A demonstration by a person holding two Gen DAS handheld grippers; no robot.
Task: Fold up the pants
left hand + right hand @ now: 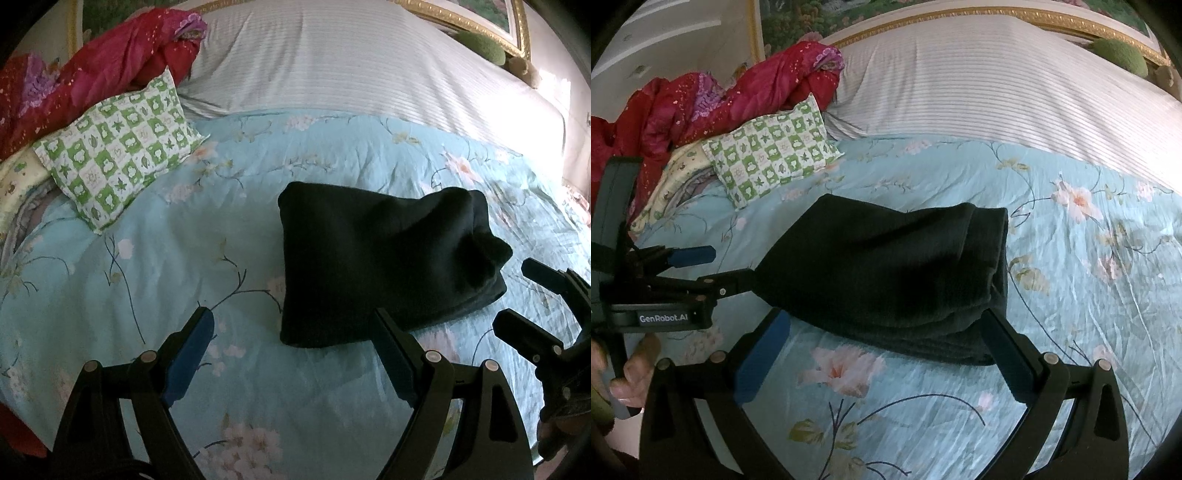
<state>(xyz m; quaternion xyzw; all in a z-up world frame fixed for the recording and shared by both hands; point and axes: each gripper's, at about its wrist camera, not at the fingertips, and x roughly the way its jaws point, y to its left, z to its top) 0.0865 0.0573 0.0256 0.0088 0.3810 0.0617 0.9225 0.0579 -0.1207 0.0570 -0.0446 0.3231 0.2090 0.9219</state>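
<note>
The dark pants (380,258) lie folded into a compact stack on the light-blue floral bedspread (147,258); they also show in the right wrist view (886,273). My left gripper (293,323) is open and empty, just short of the stack's near left corner. It also shows in the right wrist view (727,264), at the stack's left edge. My right gripper (884,325) is open and empty, its jaws wide at the stack's near edge. It shows at the right in the left wrist view (513,291).
A green-and-white checked pillow (118,147) and red bedding (92,74) lie at the back left. A white striped sheet (351,62) covers the far half of the bed. A gold-framed headboard (480,22) and a green cushion (482,46) are at the back right.
</note>
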